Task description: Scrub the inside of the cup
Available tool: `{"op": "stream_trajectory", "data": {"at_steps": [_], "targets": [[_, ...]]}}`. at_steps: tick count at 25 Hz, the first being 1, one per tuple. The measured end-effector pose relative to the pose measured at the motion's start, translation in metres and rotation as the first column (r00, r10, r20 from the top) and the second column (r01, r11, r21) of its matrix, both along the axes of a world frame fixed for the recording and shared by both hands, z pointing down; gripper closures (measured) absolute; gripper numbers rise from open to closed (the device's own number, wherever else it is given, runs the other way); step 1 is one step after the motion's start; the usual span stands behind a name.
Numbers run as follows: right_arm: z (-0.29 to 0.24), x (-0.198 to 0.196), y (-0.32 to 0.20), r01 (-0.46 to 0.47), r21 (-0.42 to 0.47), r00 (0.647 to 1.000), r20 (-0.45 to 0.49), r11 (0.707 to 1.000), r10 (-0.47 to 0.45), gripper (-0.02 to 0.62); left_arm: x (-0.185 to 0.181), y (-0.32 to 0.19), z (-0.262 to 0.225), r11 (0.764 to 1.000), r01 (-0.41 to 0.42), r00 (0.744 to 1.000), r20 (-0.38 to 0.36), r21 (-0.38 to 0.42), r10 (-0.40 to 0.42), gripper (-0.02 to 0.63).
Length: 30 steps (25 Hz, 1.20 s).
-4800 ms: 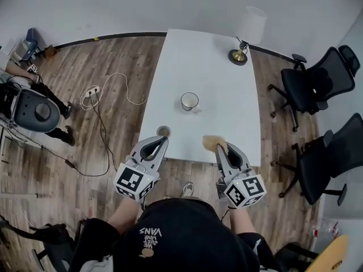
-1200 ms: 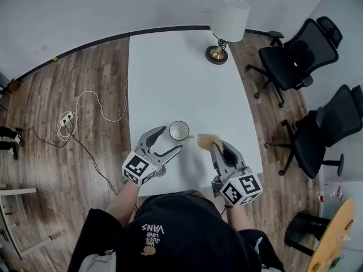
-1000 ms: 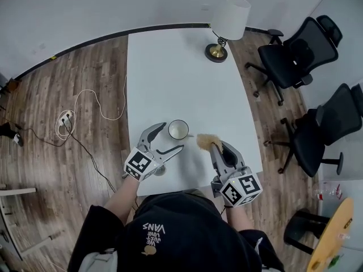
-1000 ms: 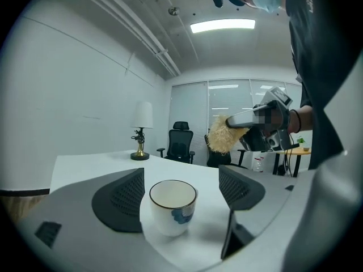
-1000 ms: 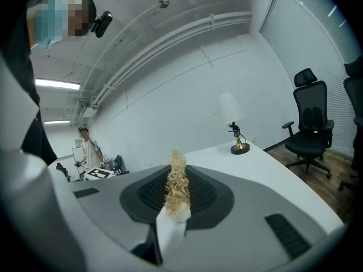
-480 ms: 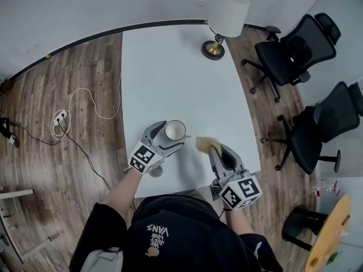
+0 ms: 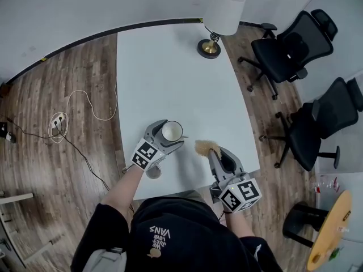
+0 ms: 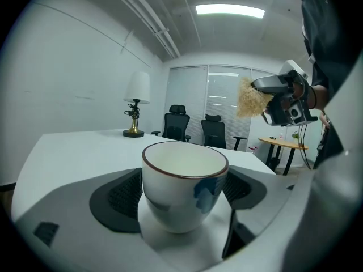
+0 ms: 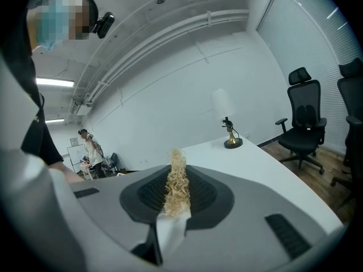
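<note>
1. The cup (image 8: 184,188) is white with a rounded body that narrows toward its base. A thin dark line runs round its rim, and a blue patch marks the side facing the left gripper view.
2. The inside of the cup is pale and plain; nothing shows in it.
3. The cup stands upright on the white table (image 7: 164,72), near the edge closest to the person and toward the table's left side.
4. The left gripper (image 7: 173,132) has its jaws spread wide and has just been opening them. The cup sits between the two ribbed black pads, one on each side. No squeeze on the cup wall is visible.
5. The right gripper (image 7: 214,153) is clamped on a tan, fibrous scrubber (image 9: 177,183). The fibres stick out upright past the pads.
6. In the head view the scrubber lies just to the right of the cup, apart from it and not over its mouth.
7. A lamp (image 7: 221,16) with a white shade and brass base stands at the far end of the table.
8. Black office chairs (image 7: 289,47) stand on the wooden floor to the right.
</note>
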State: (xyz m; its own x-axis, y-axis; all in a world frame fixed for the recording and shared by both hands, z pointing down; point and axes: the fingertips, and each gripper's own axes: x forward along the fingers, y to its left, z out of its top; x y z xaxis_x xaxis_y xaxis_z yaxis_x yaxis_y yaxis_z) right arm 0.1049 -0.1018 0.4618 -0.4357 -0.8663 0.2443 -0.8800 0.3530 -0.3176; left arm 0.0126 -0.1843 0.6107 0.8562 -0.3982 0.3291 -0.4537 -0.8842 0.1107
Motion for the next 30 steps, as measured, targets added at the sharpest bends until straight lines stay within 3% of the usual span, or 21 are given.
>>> {"op": "stream_trajectory", "data": {"at_steps": [9,19,25,30], "targets": [[0.001,0.007,0.001,-0.026,-0.013,1.0,-0.008,1.0,0.025,0.525,0.009,-0.005,0.008,0.998,-0.056,0.997,0.06,-0.007,0.057,0.184],[0.001,0.004,0.0,-0.02,-0.013,1.0,-0.01,1.0,0.02,0.525,0.008,-0.006,0.009,0.999,-0.054,0.996,0.068,0.002,0.054,0.189],[-0.01,0.007,-0.003,-0.008,0.015,1.0,-0.009,1.0,0.008,0.525,0.01,0.009,0.002,0.994,-0.103,0.988,0.118,0.04,0.097,0.189],[-0.016,-0.006,-0.006,0.031,0.034,1.0,-0.002,0.999,-0.031,0.525,0.006,0.015,-0.027,0.992,-0.096,0.99,0.107,0.078,0.087,0.189]]}}
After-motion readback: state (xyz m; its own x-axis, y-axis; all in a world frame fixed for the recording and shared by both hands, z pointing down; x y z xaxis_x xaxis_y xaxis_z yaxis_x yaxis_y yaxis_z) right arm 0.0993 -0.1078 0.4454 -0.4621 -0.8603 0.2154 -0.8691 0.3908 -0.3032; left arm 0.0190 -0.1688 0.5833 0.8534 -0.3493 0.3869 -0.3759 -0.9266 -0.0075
